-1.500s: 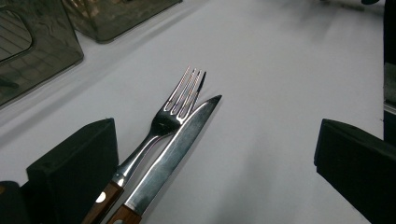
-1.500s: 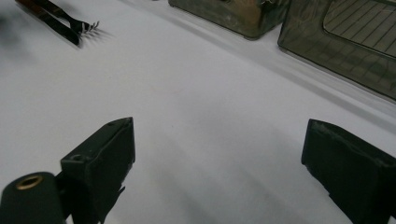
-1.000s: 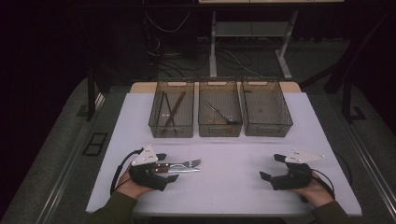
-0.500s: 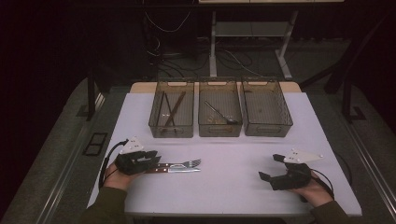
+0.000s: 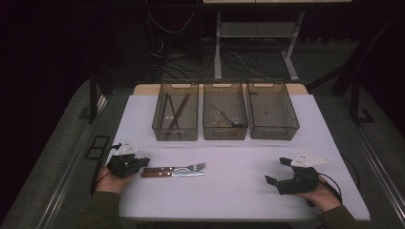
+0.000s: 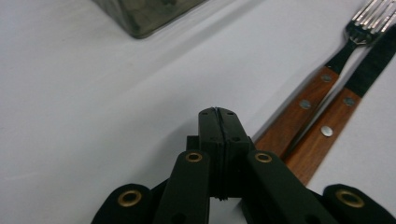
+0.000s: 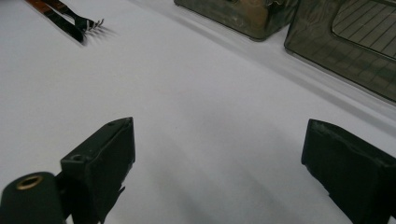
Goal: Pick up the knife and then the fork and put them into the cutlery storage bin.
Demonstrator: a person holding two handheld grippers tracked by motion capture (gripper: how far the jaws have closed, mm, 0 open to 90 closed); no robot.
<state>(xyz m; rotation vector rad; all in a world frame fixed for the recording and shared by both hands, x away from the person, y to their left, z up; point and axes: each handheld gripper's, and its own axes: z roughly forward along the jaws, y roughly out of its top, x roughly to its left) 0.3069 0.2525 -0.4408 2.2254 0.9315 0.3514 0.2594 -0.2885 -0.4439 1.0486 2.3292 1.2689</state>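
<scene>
The left gripper lies at the near left of the white table, its jaws having just closed until the pads meet flat together with nothing between them. Just beside its tip are the wooden handle ends of a fork and a knife, lying side by side and pointing right; in the left gripper view the handles run past the shut jaws without being clamped. The right gripper rests well apart at the near right, jaws spread wide over bare table, holding nothing.

Beyond stand three smoky plastic bins in a row: the left bin holds dark sticks, the middle bin a spoon, and the right bin has contents too dim to make out. The person's sleeves are cut off by the bottom edge.
</scene>
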